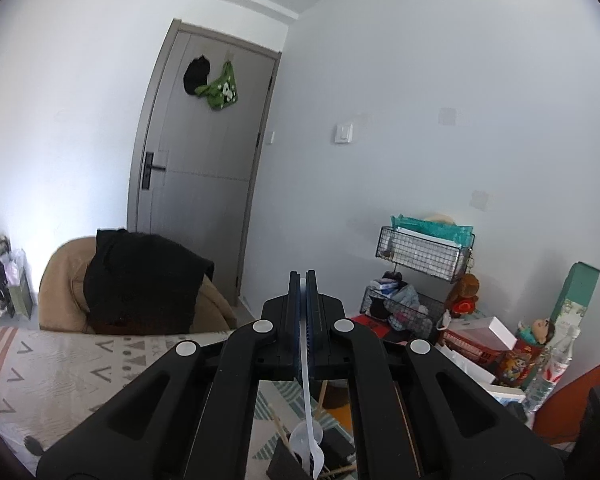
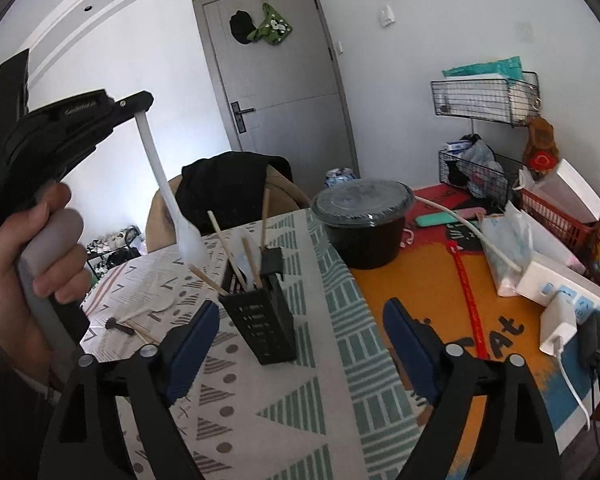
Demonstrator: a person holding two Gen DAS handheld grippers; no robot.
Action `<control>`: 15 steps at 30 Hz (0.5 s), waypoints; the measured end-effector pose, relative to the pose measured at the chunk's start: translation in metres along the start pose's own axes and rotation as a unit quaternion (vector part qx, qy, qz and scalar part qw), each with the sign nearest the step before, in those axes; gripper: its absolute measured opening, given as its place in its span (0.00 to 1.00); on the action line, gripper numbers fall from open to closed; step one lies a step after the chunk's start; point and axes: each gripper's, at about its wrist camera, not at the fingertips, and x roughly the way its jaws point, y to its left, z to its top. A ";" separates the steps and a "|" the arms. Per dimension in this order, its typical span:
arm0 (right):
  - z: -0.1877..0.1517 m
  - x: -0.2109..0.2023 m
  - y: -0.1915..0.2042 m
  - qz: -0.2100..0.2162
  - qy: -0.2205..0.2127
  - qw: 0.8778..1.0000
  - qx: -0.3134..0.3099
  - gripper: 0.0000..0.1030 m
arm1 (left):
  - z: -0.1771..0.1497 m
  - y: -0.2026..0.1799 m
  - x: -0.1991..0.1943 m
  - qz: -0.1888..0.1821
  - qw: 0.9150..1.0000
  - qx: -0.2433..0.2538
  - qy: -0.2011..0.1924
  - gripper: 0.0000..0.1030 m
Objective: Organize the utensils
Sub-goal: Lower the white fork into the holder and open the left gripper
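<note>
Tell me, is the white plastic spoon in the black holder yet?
Not yet. The white spoon hangs clamped in the left gripper, above the black holder.

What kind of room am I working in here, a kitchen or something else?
Not a kitchen by the look of it: more likely a bedroom or living room at home. A grey door has clothing hung on it, a padded chair carries a draped black garment, and wire baskets hold household clutter beside the table.

left gripper (image 1: pixel 304 280): clamped on white plastic spoon (image 1: pixel 308 400) (bowl hanging down) | above black holder (image 1: pixel 288 456)
</note>
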 end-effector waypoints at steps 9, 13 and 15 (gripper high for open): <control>-0.012 -0.001 -0.021 -0.011 0.008 1.000 0.017 0.86 | -0.022 -0.014 0.019 0.008 1.000 0.001 0.013 0.03; -0.017 0.004 -0.025 -0.006 0.015 1.000 0.024 0.86 | -0.038 -0.012 0.024 0.004 0.999 -0.003 0.052 0.03; -0.019 0.007 -0.024 -0.005 0.015 1.000 0.026 0.86 | -0.047 -0.011 0.025 0.002 0.997 -0.003 0.071 0.04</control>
